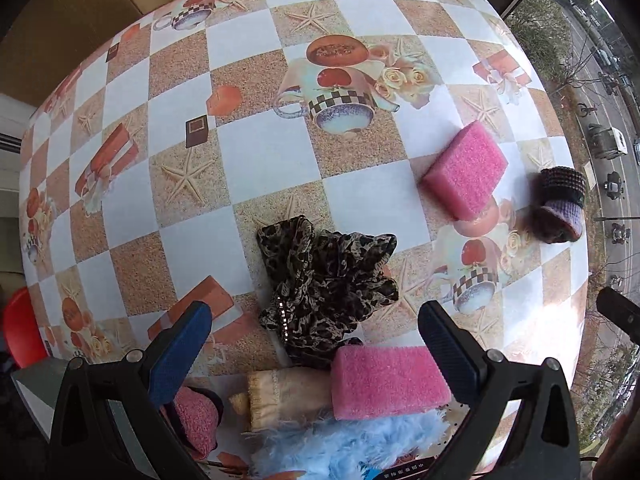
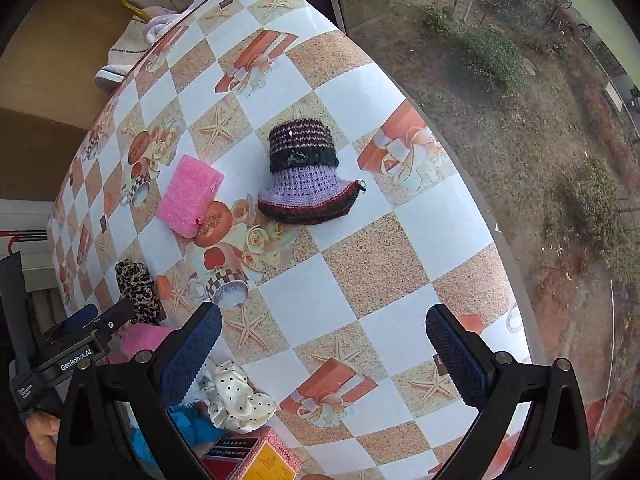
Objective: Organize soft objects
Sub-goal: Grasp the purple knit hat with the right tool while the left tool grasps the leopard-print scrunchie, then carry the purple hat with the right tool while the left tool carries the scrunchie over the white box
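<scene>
Both grippers hover over the table (image 2: pixel 400 264) with jaws spread apart and nothing between them. The left gripper (image 1: pixel 316 344) stands above a gathered pile: leopard-print scarf (image 1: pixel 328 280), near pink sponge (image 1: pixel 388 380), blue fluffy item (image 1: pixel 344 444). The far pink sponge (image 1: pixel 466 170) and the knitted hat (image 2: pixel 306 176) lie apart from that pile. The hat sits ahead of the right gripper (image 2: pixel 324 352), slightly left of its centreline, brim toward the gripper, crown pointing away. The right gripper is probably the nearer one, though fisheye distortion makes that uncertain.
</scene>
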{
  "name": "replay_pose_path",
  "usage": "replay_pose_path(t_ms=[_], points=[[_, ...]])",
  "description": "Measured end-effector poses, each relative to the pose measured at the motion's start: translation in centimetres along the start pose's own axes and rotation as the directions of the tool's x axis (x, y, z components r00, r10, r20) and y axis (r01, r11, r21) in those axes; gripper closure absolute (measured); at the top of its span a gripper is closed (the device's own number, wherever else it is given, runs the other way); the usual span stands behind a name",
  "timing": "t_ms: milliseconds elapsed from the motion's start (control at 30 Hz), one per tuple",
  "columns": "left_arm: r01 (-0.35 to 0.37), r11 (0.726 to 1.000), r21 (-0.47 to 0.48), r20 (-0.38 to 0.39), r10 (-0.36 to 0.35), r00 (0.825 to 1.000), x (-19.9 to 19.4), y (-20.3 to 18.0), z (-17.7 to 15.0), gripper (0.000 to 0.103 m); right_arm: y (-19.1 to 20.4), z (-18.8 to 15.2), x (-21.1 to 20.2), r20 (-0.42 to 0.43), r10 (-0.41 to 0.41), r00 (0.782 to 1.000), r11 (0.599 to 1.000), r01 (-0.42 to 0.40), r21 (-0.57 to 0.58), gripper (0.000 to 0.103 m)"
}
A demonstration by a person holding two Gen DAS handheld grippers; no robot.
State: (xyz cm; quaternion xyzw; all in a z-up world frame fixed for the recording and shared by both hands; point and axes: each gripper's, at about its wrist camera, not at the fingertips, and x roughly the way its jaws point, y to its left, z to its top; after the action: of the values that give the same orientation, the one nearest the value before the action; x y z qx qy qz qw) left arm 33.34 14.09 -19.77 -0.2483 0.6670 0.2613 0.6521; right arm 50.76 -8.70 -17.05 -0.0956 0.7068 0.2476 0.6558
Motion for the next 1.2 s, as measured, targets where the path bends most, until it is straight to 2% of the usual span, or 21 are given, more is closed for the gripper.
replay_pose_path(t_ms=[100,167,367,467,500,533,633,667,700,800,900,933,1033,1200], points=[[-0.018,1.0,0.003,-0.021,0.018,1.0,1.5,-0.1,0.6,0.002,1.0,2.3,1.7,0.02,-0.051,0.999,0.997,0.052,-0.051,0.0],[-0.019,1.0,0.011,-0.039,0.02,0.999,2.4,-0.2,0.8,0.008,1.6,3.5,2.8,0.028,-0.077,0.997,0.993,0.079,-0.085,0.0],[-0.022,1.0,0.015,-0.092,0.023,0.996,4.8,0.0,1.4,0.018,2.4,6.1,6.2,0.01,-0.061,0.998,0.991,0.062,-0.115,0.0],[-0.015,0.999,0.032,-0.091,0.018,0.996,5.1,-0.1,1.6,0.021,2.4,6.6,7.3,-0.004,-0.051,0.999,0.991,0.05,-0.124,0.0],[0.0,0.999,0.043,-0.094,0.004,0.996,5.1,-0.3,1.7,0.025,2.4,6.7,7.6,-0.006,-0.053,0.999,0.991,0.052,-0.127,0.0],[0.015,0.999,0.047,-0.096,-0.01,0.995,5.1,-0.5,1.8,0.033,2.3,6.8,7.7,-0.008,-0.066,0.998,0.99,0.064,-0.129,0.001],[0.016,0.997,0.082,-0.085,-0.01,0.996,4.5,-1.0,1.8,0.064,2.1,6.9,7.0,0.016,-0.09,0.996,0.987,0.092,-0.13,0.018],[0.012,0.996,0.092,-0.086,-0.004,0.996,4.5,-1.0,1.8,0.066,2.0,6.9,6.7,0.02,-0.084,0.996,0.986,0.086,-0.142,0.03],[0.008,0.996,0.094,-0.08,0.0,0.997,4.4,-0.9,1.8,0.067,2.1,6.9,6.4,0.023,-0.077,0.997,0.984,0.08,-0.159,0.04],[0.017,0.998,0.058,-0.041,-0.014,0.999,3.3,-0.3,1.7,0.069,2.3,6.9,5.8,0.021,-0.041,0.999,0.985,0.044,-0.169,0.049],[0.004,0.999,0.039,0.014,-0.004,1.0,0.8,-0.2,2.1,0.07,1.7,6.5,4.8,0.03,0.01,1.0,0.992,-0.006,-0.13,0.049],[-0.009,0.999,0.042,0.041,0.008,0.999,-0.1,-0.2,2.0,0.075,1.5,6.3,4.5,0.031,0.025,0.999,0.992,-0.021,-0.123,0.049],[-0.034,0.998,0.046,0.103,0.029,0.994,-3.0,-0.3,1.7,0.075,1.5,5.3,3.2,0.041,0.052,0.998,0.991,-0.047,-0.124,0.049],[-0.017,0.999,0.042,0.174,0.01,0.985,-5.6,-0.9,-0.1,0.075,0.6,3.2,0.8,0.059,0.081,0.995,0.991,-0.074,-0.113,0.049]])
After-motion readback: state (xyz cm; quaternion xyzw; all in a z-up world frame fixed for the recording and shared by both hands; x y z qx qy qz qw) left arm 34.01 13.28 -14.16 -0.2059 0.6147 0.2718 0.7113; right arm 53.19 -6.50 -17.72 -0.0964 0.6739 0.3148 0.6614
